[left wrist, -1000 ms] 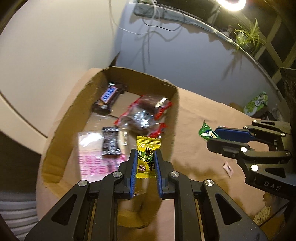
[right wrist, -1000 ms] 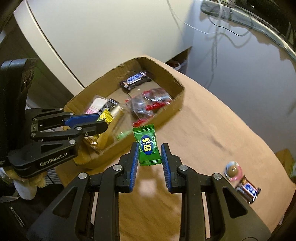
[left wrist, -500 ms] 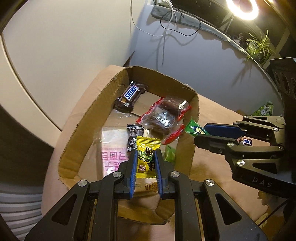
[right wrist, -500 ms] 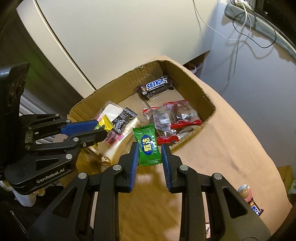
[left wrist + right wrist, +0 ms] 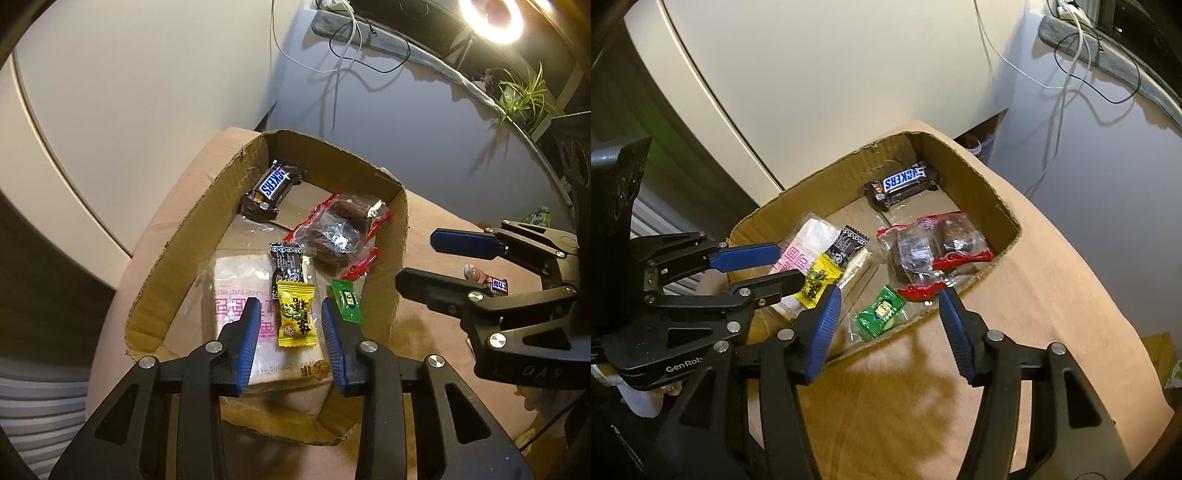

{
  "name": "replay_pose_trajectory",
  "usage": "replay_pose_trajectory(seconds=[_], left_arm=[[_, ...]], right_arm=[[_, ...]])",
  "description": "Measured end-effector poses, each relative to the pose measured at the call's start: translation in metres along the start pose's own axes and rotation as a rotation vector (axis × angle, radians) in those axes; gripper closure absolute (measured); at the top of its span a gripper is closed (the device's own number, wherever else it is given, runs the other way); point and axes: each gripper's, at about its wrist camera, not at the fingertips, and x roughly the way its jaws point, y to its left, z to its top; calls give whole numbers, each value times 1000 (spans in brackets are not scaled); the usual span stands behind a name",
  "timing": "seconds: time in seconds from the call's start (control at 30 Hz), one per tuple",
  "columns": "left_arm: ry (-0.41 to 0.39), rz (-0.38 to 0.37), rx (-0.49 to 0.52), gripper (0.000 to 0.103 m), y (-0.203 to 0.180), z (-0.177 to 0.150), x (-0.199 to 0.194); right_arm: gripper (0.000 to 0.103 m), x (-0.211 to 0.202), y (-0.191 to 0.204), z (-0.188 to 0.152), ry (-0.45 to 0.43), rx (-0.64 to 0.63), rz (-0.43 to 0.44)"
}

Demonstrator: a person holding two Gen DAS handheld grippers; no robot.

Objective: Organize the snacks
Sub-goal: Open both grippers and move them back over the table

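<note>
I have both tongs over the near end of the cardboard box (image 5: 400,221), which sits on a brown cloth-covered table (image 5: 1052,295).

Left gripper (image 5: 288,325): jaws opening, pads clear of everything. The yellow candy (image 5: 295,314) shows in the gap between them, touching neither pad, over the toast bread packet (image 5: 236,280) on the box floor. I cannot tell whether the candy has landed or is in the air.

Right gripper (image 5: 886,314): jaws opening, standing wider than the left pair, nothing gripped. The green candy (image 5: 881,314) shows between the pads, inside the box against its near wall, free of both pads.

Box contents, read from the left wrist view with the box centre as the dial:
- Snickers bar (image 5: 273,186) at 11 o'clock, near the far corner.
- Clear packets with red ends (image 5: 338,229) at 2 o'clock, against the right wall.
- Black wrapped sweet (image 5: 288,266) near the centre, just beyond the yellow candy, on the bread packet.
- Green candy at 5 o'clock, beside the right wall.

Outside the box, in the same view, a small round sweet (image 5: 472,273) and a mini Snickers (image 5: 496,286) lie on the table at 3 o'clock, beyond the right gripper's fingers, well apart from the box.
</note>
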Motion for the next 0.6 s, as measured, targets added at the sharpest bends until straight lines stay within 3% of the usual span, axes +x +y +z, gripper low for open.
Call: replay_pose_trajectory(seconds=[0.1, 0.6], left_arm=[[-1, -7, 3, 71, -2, 0, -1], [12, -104, 104, 71, -55, 3, 5]], right_arm=[[38, -5, -7, -3, -8, 17, -9], [37, -47, -93, -56, -20, 226, -97]])
